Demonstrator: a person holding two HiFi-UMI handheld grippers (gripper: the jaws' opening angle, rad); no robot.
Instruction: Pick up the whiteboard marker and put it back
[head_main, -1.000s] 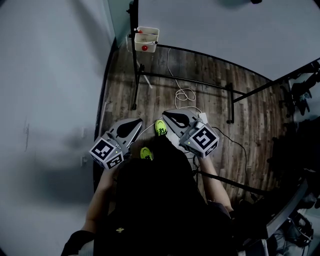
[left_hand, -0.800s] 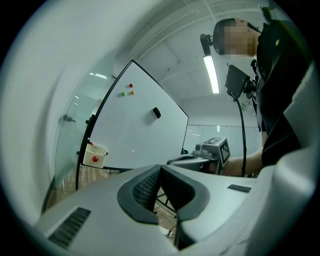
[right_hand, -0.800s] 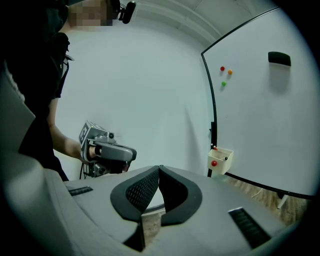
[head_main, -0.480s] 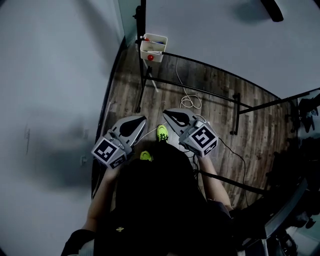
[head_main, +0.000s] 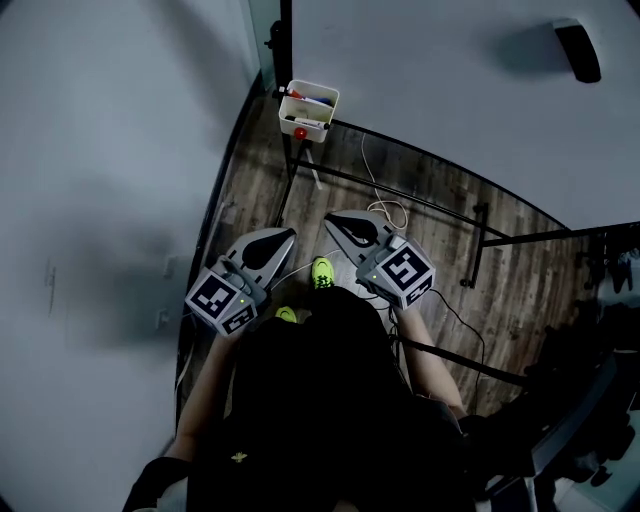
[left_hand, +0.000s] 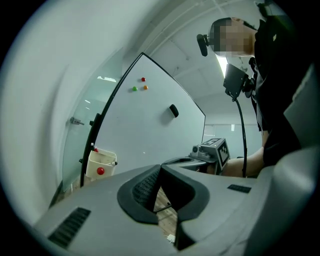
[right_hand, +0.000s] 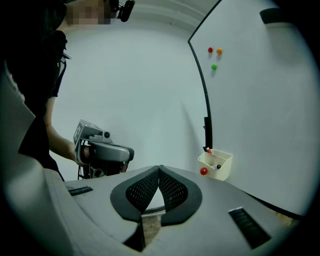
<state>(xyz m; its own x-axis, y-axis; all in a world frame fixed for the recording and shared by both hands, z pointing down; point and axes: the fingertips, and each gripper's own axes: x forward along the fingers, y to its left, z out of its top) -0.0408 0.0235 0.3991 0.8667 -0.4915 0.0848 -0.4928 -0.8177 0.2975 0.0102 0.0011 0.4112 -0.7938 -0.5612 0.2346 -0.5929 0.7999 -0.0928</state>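
marker (right_hand: 208, 150) in tray (right_hand: 223, 172) — well ahead of right gripper (right_hand: 159, 168) | jaws together, empty

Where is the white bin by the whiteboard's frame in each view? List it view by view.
Head view: white bin, top, left of centre.
Left gripper view: bin at lower left.
Right gripper view: bin right of centre, below middle.
Shared landmark: black frame post beside the bin.
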